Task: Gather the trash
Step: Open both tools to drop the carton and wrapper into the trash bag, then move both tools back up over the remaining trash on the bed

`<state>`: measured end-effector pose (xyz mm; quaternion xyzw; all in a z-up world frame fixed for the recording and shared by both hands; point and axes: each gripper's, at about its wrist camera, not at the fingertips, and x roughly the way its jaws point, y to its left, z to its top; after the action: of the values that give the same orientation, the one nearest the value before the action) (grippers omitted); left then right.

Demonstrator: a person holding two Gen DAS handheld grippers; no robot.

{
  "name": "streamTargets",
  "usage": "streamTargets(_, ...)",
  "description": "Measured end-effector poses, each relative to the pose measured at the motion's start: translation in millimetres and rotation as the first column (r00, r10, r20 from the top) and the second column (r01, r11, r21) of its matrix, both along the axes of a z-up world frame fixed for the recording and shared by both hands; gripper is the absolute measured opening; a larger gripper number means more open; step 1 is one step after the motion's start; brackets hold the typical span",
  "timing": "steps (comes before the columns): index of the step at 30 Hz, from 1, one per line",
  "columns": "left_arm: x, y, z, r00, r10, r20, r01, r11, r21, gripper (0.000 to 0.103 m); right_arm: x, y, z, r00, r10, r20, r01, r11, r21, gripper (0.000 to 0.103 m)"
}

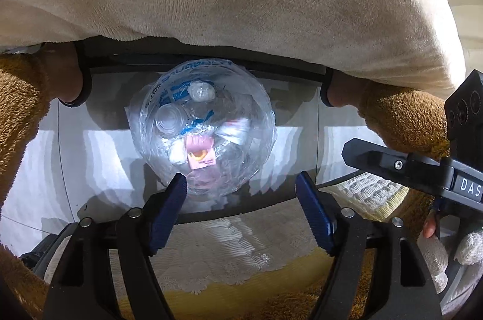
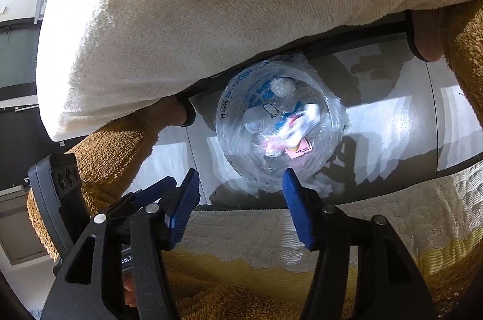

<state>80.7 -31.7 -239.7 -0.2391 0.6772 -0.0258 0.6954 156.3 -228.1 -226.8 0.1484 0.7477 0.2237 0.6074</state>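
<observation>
Both grippers' fingers (image 1: 169, 208) (image 2: 297, 208) are spread, gripping nothing; trash bag (image 1: 202, 124) (image 2: 277, 124) lies beyond fingertips, untouched.

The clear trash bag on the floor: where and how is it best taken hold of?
Probably the crumpled plastic rim of the trash bag, from straight above, one finger inside and one outside. The bag stands open like a bowl, rim uppermost, with wrappers sunk in the middle. Both tools, left and right, hang open above it.
</observation>
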Motion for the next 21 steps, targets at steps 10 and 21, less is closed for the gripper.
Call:
streamTargets(10,-4,5,17,0.996,0.010,0.089,-0.011,1.000,0.009,0.073,-3,-2,18,0.997,0.002,0.080,-0.004,1.000,0.030,0.057)
streamTargets(21,-22,15,63,0.946,0.040,0.322,-0.047,0.999,0.015,0.073,-13,-19,65,0.956,-0.030,0.292,-0.008,0.992,0.127,0.057)
